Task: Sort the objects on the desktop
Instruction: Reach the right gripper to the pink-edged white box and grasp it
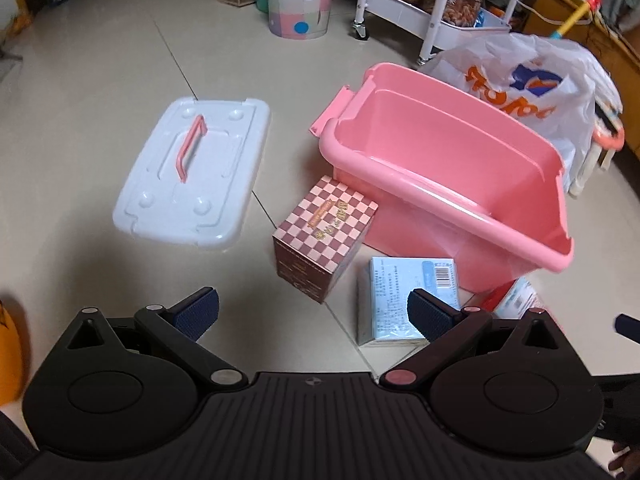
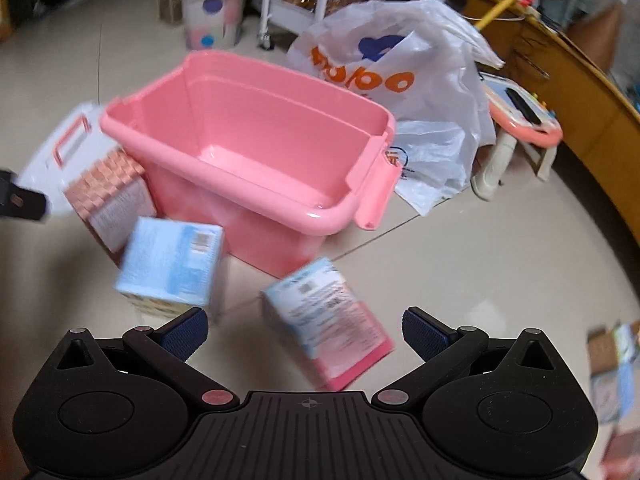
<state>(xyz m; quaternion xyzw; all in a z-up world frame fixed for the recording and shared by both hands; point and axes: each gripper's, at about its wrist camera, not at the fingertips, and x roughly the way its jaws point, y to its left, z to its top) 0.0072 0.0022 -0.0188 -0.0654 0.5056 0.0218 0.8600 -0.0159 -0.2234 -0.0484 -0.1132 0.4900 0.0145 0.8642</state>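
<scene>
An empty pink storage bin point(image 1: 532, 240) point(image 2: 332, 216) stands on the tiled floor. Its white lid point(image 1: 192, 168) with a pink handle lies to its left. A checkered box point(image 1: 324, 236) point(image 2: 108, 196) stands by the bin's near left corner. A light blue box point(image 1: 404, 300) point(image 2: 172, 260) lies in front of the bin. A blue and pink box point(image 2: 332, 320) lies tilted just ahead of my right gripper point(image 2: 306, 332), which is open and empty. My left gripper point(image 1: 312, 316) is open and empty, just short of the checkered and light blue boxes.
White plastic bags point(image 2: 400, 68) lie behind the bin. A patterned bucket point(image 1: 300, 0) and a white wheeled cart point(image 1: 424, 4) stand at the back. A small pink stool point(image 2: 520, 120) and a wooden edge point(image 2: 592, 80) are to the right. More boxes point(image 2: 612, 364) lie at far right.
</scene>
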